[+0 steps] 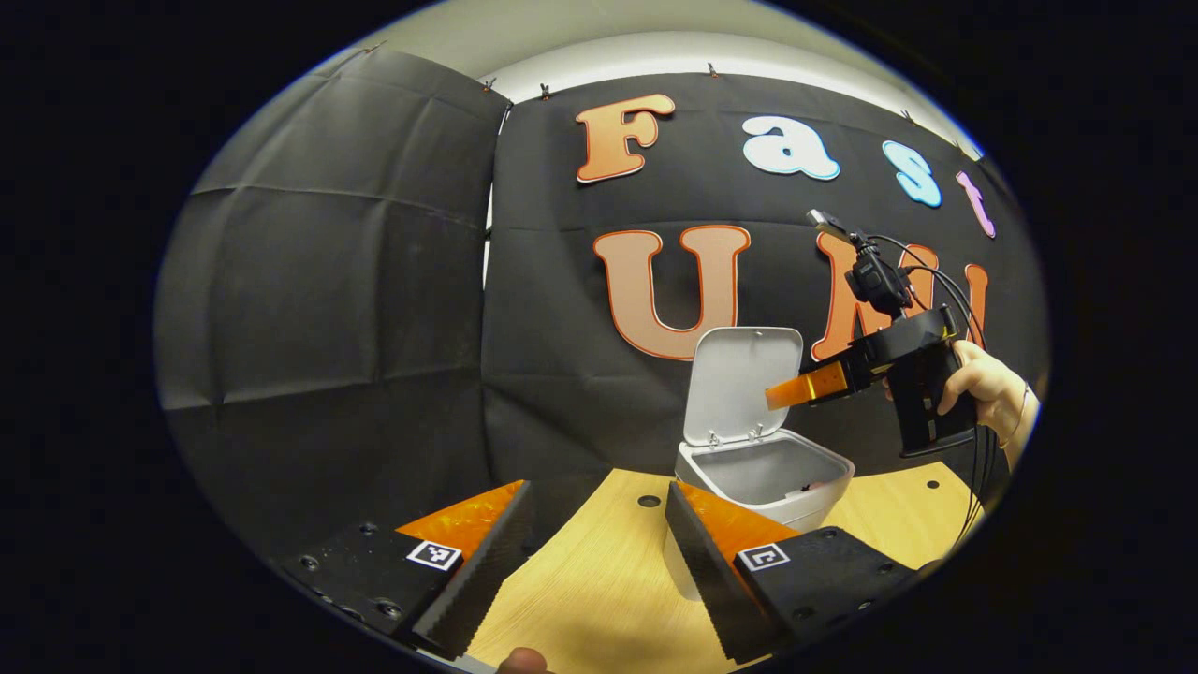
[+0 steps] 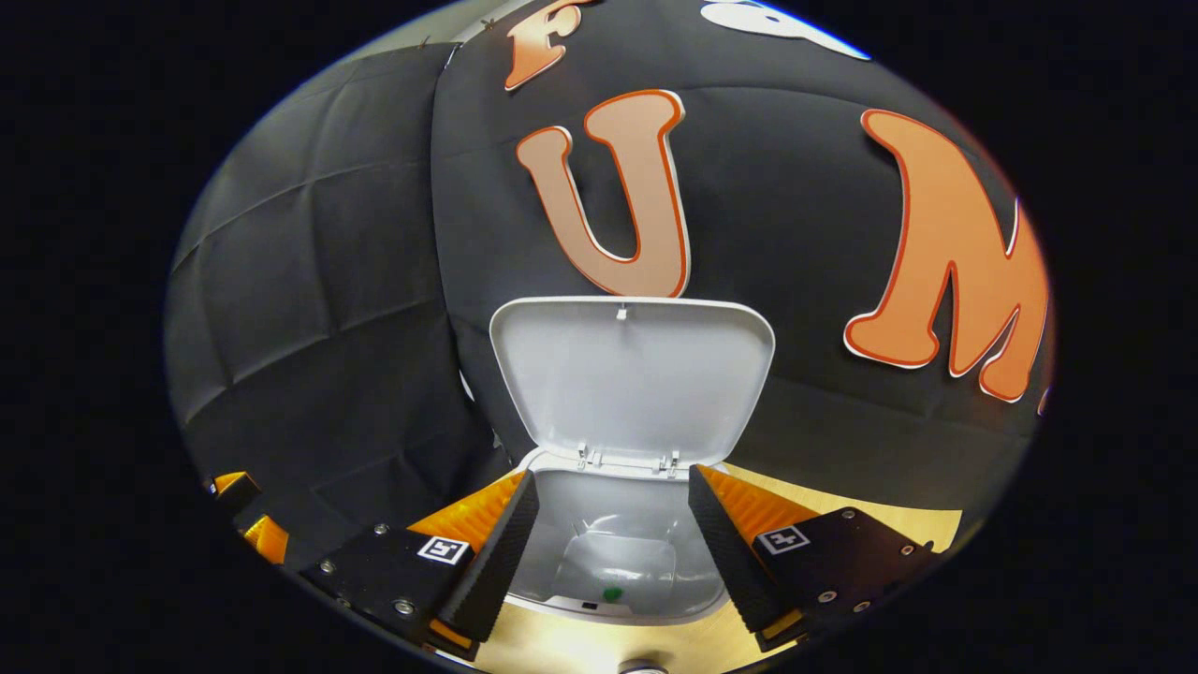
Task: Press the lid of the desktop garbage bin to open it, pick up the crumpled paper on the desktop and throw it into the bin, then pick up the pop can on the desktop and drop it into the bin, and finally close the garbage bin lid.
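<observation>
Left gripper view: my left gripper sits low at bottom center, jaws apart w/ nothing between them, just bare desktop. The bin is right of center, lid standing up against the wall. Something small shows near the bin's far inner rim; can't tell what. The right gripper hangs at mid-right above the bin mouth, a hand on its grip; from this side I can't tell its jaw state.

Right gripper view: right gripper at bottom center, jaws apart and empty, looking straight into the open bin. Something pale lies at the bottom w/ a small green spot; too blurred to say if it's paper or can. Lid fills mid-frame, upright.

My guess: drops are done and closing is next. Risks: pushing the lid from too high or off-center could tip or slide this light bin; a finger catching the rim could drag it; anything sticking up inside would stop the lid latching.
</observation>
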Tool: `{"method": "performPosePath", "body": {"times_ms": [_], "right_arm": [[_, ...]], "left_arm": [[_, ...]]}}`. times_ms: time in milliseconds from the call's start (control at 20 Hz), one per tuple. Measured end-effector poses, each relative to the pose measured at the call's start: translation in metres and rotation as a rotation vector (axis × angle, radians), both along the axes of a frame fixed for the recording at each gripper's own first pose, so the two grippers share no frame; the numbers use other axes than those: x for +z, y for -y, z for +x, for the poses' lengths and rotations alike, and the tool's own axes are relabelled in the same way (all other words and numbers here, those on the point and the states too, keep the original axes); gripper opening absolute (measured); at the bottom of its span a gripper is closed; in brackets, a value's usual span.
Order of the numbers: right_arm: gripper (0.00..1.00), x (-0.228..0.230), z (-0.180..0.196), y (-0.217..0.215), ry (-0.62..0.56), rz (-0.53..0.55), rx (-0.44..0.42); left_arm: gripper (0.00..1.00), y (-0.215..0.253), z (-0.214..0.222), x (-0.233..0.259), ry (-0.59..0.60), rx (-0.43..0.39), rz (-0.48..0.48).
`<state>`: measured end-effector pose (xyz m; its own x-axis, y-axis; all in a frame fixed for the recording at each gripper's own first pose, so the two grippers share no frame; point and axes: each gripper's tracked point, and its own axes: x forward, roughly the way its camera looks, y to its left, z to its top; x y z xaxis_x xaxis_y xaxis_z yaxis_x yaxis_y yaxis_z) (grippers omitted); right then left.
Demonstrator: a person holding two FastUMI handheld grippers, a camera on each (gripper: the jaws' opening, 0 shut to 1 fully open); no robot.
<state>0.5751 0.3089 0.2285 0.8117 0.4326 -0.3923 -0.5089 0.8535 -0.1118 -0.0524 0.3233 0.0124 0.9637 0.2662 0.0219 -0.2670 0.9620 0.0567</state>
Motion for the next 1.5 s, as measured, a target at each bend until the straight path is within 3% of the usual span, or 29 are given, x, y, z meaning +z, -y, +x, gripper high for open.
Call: {"method": "performPosePath", "body": {"times_ms": [500,800,1150,1200,1250,1300,1400,1500], "right_arm": [[0.95,0.022,-0.031,0.038,0.037,0.04,-0.012],[0.95,0.051,-0.054,0.092,0.097,0.058,-0.07],[0.95,0.075,-0.083,0.191,0.185,0.08,-0.216],[1.0,0.077,-0.088,0.205,0.202,0.078,-0.244],[0.95,0.077,-0.094,0.222,0.214,0.077,-0.27],[1.0,0.078,-0.1,0.237,0.225,0.08,-0.297],[1.0,0.073,-0.113,0.264,0.242,0.085,-0.353],[0.95,0.06,-0.125,0.29,0.277,0.089,-0.423]], "left_arm": [[0.91,0.034,0.01,0.01,0.013,-0.055,0.014],[0.91,0.068,0.024,0.016,0.021,-0.114,0.025],[0.91,0.125,0.047,0.017,0.019,-0.229,0.031],[0.91,0.135,0.051,0.017,0.019,-0.246,0.037],[0.91,0.145,0.054,0.017,0.018,-0.262,0.042],[0.91,0.154,0.056,0.016,0.018,-0.281,0.043],[0.91,0.172,0.062,0.015,0.016,-0.315,0.038],[0.92,0.191,0.066,0.007,0.009,-0.347,0.025]]}}
